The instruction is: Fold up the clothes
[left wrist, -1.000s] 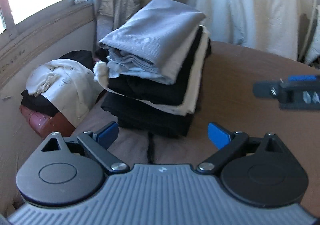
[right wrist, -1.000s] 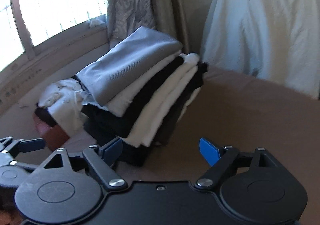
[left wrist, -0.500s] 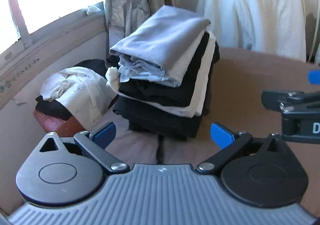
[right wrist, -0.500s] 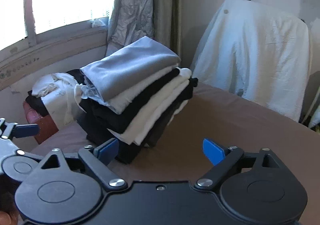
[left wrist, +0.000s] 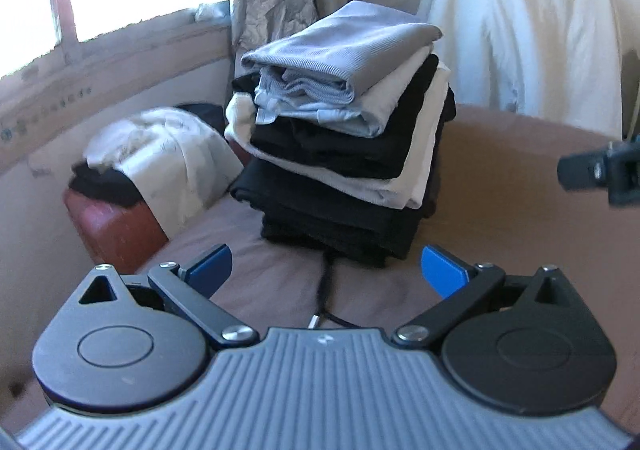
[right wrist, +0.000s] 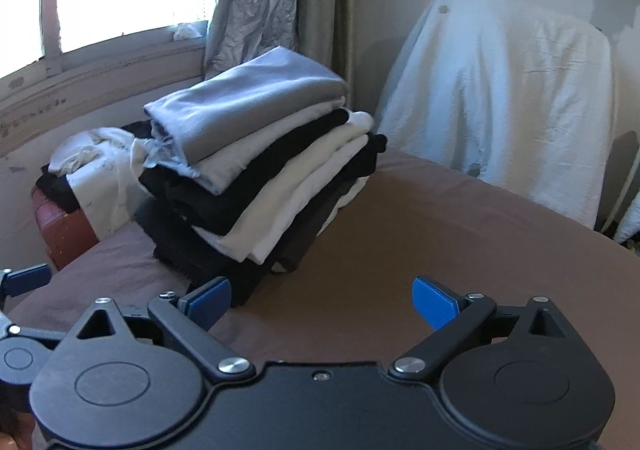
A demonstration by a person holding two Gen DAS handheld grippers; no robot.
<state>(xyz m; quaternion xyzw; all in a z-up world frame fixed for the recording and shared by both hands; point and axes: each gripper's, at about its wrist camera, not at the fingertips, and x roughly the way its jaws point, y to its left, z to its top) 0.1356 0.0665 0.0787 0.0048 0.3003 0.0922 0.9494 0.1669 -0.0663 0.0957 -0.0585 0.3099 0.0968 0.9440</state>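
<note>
Though slumping, ribbed grey fold (left wrist: 352, 46) topmost

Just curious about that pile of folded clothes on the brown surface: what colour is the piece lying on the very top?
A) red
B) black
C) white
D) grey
D: the top piece of the folded pile is grey, with black and white layers showing beneath it in both wrist views.
</note>
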